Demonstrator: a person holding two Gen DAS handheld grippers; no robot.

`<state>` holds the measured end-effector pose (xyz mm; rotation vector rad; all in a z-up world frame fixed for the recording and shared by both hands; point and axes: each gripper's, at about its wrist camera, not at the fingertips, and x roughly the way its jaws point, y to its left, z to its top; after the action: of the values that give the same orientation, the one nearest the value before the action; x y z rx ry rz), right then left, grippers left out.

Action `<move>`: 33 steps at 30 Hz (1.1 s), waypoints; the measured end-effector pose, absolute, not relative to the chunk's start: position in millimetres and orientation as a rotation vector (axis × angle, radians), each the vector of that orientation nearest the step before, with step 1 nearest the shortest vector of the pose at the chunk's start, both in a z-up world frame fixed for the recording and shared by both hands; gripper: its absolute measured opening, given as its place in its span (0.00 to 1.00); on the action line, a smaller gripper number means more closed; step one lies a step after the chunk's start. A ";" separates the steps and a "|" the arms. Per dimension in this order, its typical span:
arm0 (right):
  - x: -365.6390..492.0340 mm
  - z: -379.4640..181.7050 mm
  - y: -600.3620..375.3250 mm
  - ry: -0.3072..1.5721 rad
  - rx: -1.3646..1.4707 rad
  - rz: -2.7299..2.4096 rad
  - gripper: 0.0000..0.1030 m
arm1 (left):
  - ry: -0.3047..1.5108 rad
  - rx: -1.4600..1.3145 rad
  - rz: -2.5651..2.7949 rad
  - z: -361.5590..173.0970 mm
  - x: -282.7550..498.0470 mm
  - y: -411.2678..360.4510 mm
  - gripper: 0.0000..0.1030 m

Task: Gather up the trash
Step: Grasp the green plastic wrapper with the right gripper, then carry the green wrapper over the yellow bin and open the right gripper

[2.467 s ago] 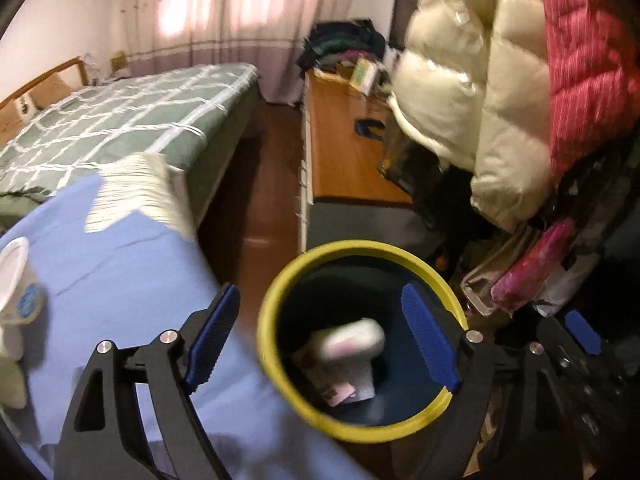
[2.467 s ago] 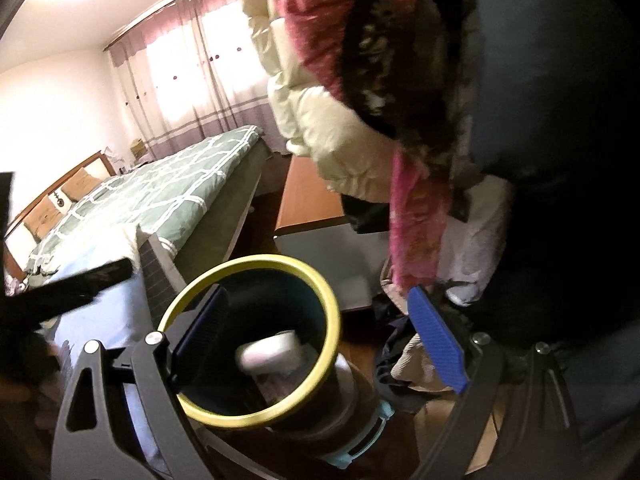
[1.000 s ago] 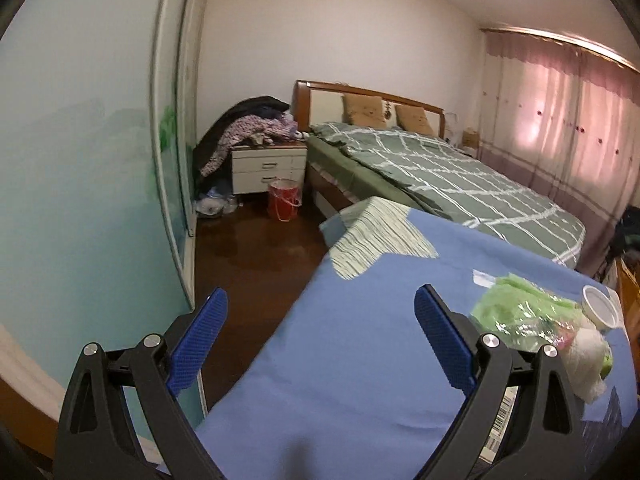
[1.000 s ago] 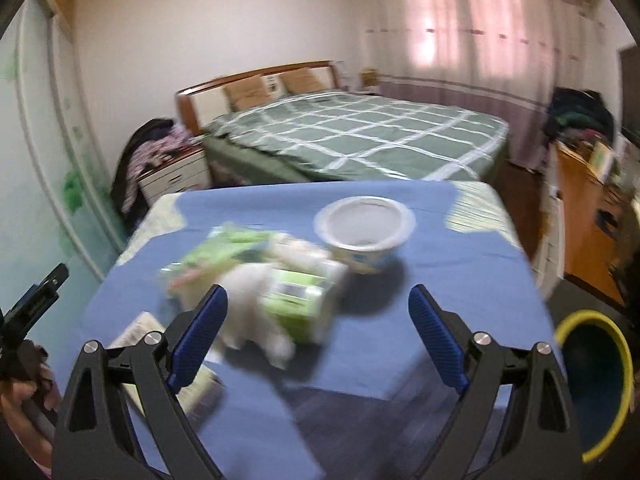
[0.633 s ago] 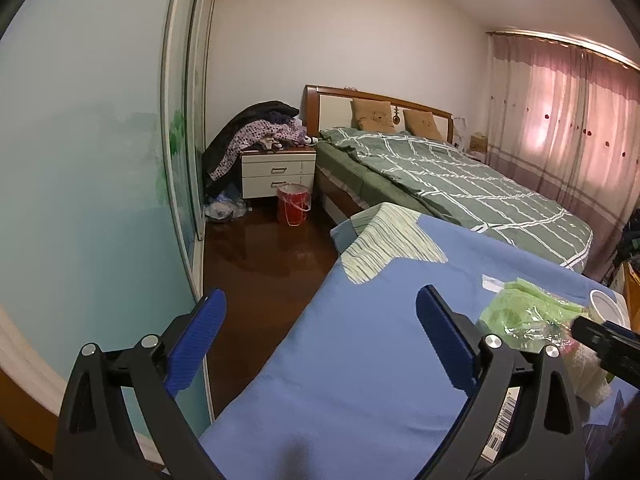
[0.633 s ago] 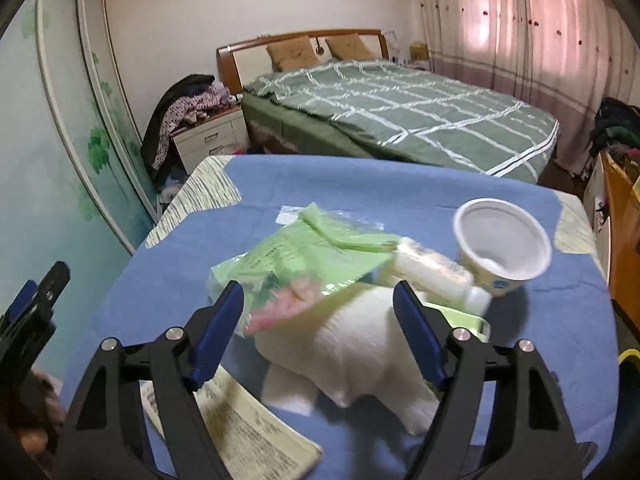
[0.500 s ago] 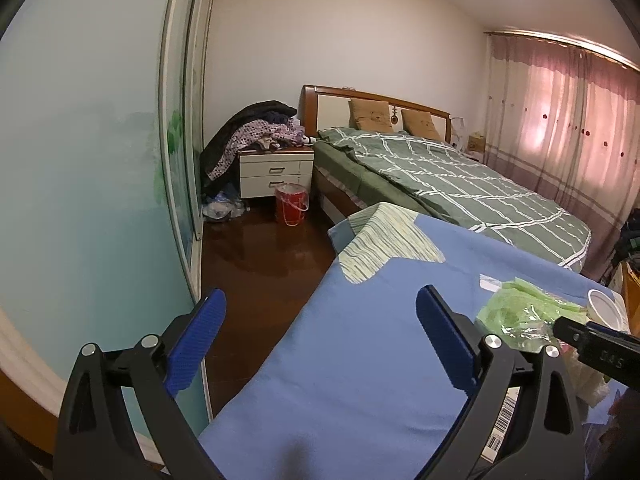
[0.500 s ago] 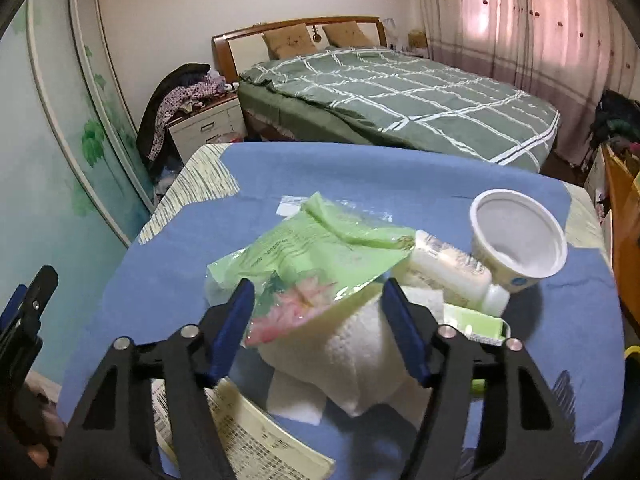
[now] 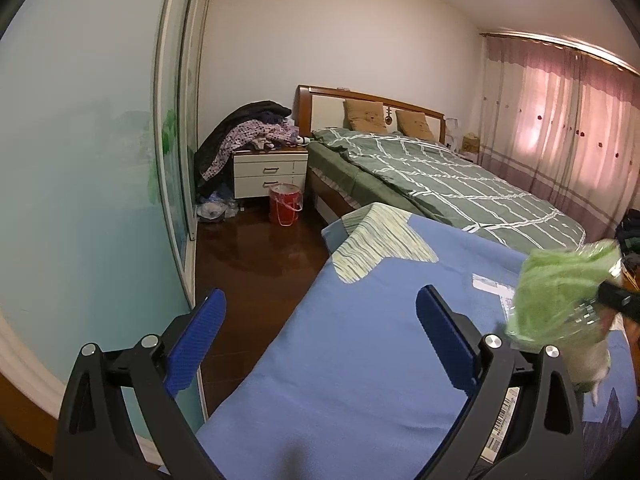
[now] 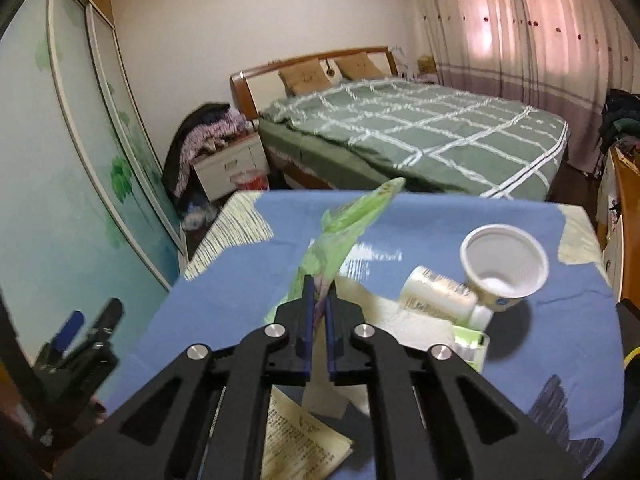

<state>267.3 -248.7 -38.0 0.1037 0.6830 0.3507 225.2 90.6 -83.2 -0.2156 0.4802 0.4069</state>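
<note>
**Green wrapper pinched and lifted off the pile**

The right gripper [image 10: 317, 312] has its jaws drawn almost together on one end of the green plastic wrapper [image 10: 348, 232], which stands up and away from it, clear of the blue-covered counter [image 10: 224, 280]. This looks like the pick-up step of one piece of trash, with the carry to a bin yet to come.

The left gripper [image 9: 316, 336] hangs wide and empty over the near left edge of the counter, taking no part; from its side the wrapper [image 9: 560, 292] shows raised at the far right.

On the counter, right of the held wrapper, lie a white plastic cup [image 10: 504, 268] tipped on its side, a small bottle [image 10: 436, 292] touching it, a white paper towel [image 10: 408, 328] and a printed leaflet [image 10: 300, 440] nearest the gripper.

Next, I'd say, the wrapper wants swinging over to the bin. Only a yellow sliver [image 10: 630, 356] shows at the right edge, possibly its rim; I can't tell. The thin film is held by one end, so it may flap or slip.
</note>
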 end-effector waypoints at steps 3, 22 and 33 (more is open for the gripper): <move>256.7 -28.3 -252.8 0.653 0.090 0.357 0.05 | 0.483 -0.196 0.393 -83.5 226.4 83.5 0.92; 190.6 3.4 -360.8 0.540 0.248 0.282 0.02 | 0.468 -0.145 0.303 -79.0 227.4 61.7 0.92; 143.0 -5.2 -478.6 0.468 0.298 -0.062 0.02 | 0.483 -0.041 0.073 -83.4 227.3 19.5 0.92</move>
<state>143.0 -478.6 -5.2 0.2975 0.4677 -0.0616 227.3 19.5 -83.4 -0.0406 0.4834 0.0733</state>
